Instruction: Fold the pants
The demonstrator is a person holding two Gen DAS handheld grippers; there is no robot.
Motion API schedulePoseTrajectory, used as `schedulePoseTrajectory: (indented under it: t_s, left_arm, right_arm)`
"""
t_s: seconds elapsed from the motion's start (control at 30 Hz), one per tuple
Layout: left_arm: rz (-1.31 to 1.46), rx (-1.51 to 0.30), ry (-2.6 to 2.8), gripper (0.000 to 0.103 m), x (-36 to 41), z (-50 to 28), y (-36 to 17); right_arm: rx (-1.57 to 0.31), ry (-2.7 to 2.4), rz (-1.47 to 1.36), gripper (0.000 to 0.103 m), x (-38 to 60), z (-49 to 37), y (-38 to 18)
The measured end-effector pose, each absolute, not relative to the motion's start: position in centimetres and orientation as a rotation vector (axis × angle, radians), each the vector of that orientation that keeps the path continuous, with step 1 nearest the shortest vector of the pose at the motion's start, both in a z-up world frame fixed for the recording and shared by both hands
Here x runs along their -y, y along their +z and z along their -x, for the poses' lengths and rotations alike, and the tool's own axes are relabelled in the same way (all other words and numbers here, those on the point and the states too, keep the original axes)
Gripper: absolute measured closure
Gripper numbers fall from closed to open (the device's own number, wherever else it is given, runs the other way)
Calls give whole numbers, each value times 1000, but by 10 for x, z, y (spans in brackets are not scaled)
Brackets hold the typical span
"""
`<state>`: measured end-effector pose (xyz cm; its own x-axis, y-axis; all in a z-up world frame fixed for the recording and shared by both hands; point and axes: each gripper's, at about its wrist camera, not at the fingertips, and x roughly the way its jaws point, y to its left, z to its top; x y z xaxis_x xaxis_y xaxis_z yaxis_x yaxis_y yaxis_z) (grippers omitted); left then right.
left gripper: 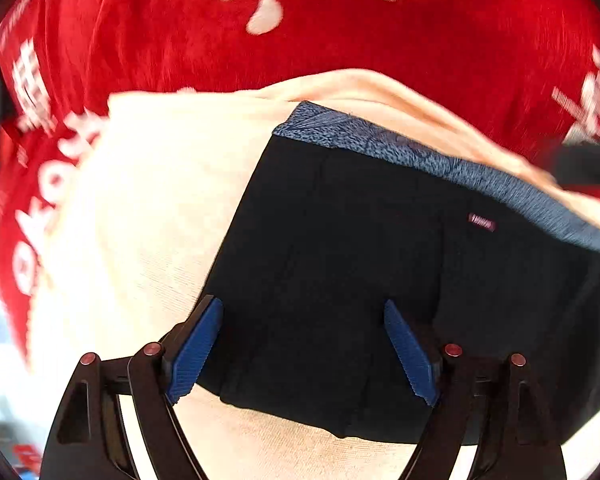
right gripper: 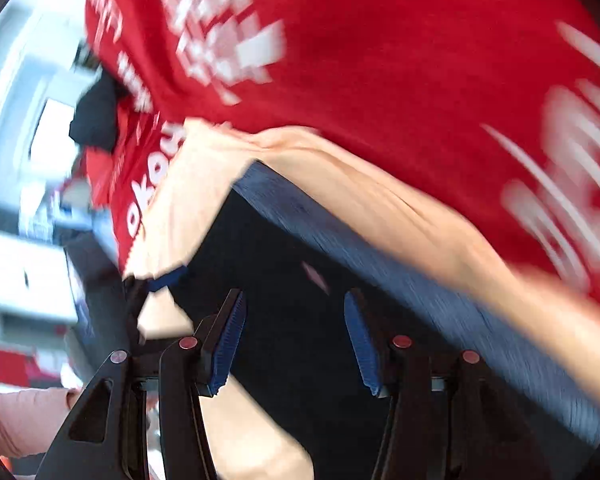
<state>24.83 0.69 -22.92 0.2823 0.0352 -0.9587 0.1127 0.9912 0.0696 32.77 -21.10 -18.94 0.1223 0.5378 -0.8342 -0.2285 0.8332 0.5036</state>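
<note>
The black pants (left gripper: pixel 340 260) lie folded flat on a cream cloth (left gripper: pixel 148 184), their blue-grey waistband (left gripper: pixel 420 156) along the far edge and a small dark red label (left gripper: pixel 481 225) just below it. My left gripper (left gripper: pixel 302 308) hovers over the near part of the pants, its blue pads wide apart and nothing between them. In the blurred right wrist view, the right gripper (right gripper: pixel 295 296) is also above the pants (right gripper: pixel 284 264), near the waistband (right gripper: pixel 380 240). Its pads stand apart and pinch no cloth.
A red cloth with white lettering (left gripper: pixel 340 40) covers the surface under and beyond the cream cloth. At the left of the right wrist view are a blurred pale room and a dark bundle (right gripper: pixel 96 116). A person's pink sleeve (right gripper: pixel 20 420) shows at lower left.
</note>
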Motion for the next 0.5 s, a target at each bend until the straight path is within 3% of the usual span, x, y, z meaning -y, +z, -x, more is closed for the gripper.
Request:
schedulePoseTrajectory:
  t_s: [0.33, 0.37, 0.4, 0.5]
  left_arm:
    - [-79, -1204, -112, 19, -26, -229, -230]
    - [-77, -1199, -113, 19, -27, -227, -229]
    - [-74, -1201, -112, 19, -25, -226, -229]
    - [-40, -1218, -101, 19, -18, -213, -222]
  right_arm:
    - [-1442, 642, -22, 50, 95, -420, -248]
    - [-1472, 647, -24, 68, 93, -422, -255]
    - [-1488, 676, -43, 78, 91, -422, -258]
    - [-1477, 705, -2, 89, 83, -418, -243]
